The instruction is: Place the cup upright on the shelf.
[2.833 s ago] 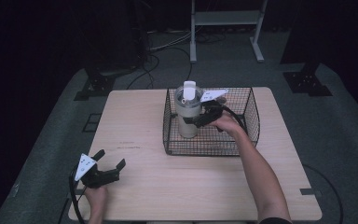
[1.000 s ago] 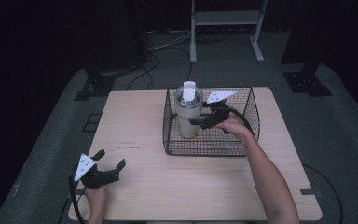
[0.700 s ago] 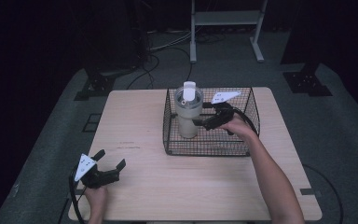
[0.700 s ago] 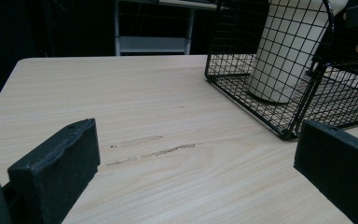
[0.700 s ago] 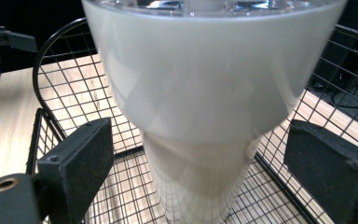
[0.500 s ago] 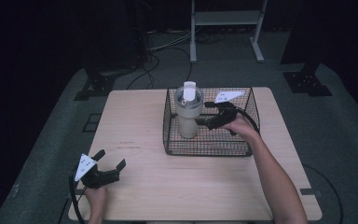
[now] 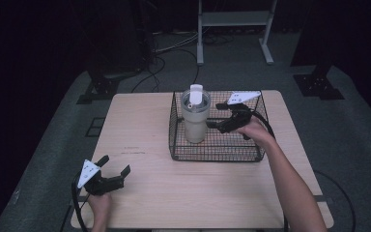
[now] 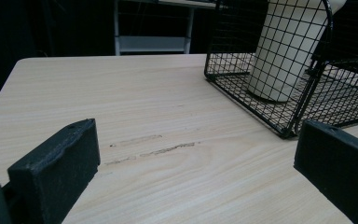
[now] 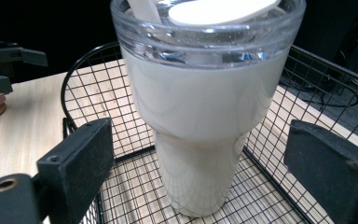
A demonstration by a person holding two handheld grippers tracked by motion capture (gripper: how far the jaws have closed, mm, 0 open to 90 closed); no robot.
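Note:
A cream tumbler (image 7: 194,121) with a clear lid and a white flip tab stands upright in the left part of a black wire basket (image 7: 216,153). My right gripper (image 7: 214,116) hovers inside the basket just right of the tumbler, open and apart from it. Seen from the right gripper view, the tumbler (image 9: 205,116) stands between and beyond the spread jaws of the right gripper (image 9: 200,177). Near the table's front left corner my left gripper (image 7: 115,165) rests open on the wood, holding nothing. From the left gripper view, its jaws (image 8: 198,177) frame the bare tabletop, with the basket (image 8: 261,112) and tumbler (image 8: 284,51) beyond.
The light wooden table (image 7: 149,130) has faint scuff marks (image 8: 154,147) ahead of the left gripper. Dark floor, cables and a white metal stand (image 7: 234,19) lie beyond the far edge. The basket's right half (image 7: 244,140) holds nothing.
My right gripper has drawn back to the right, away from the tumbler, which stays upright in the basket. The left gripper has not moved.

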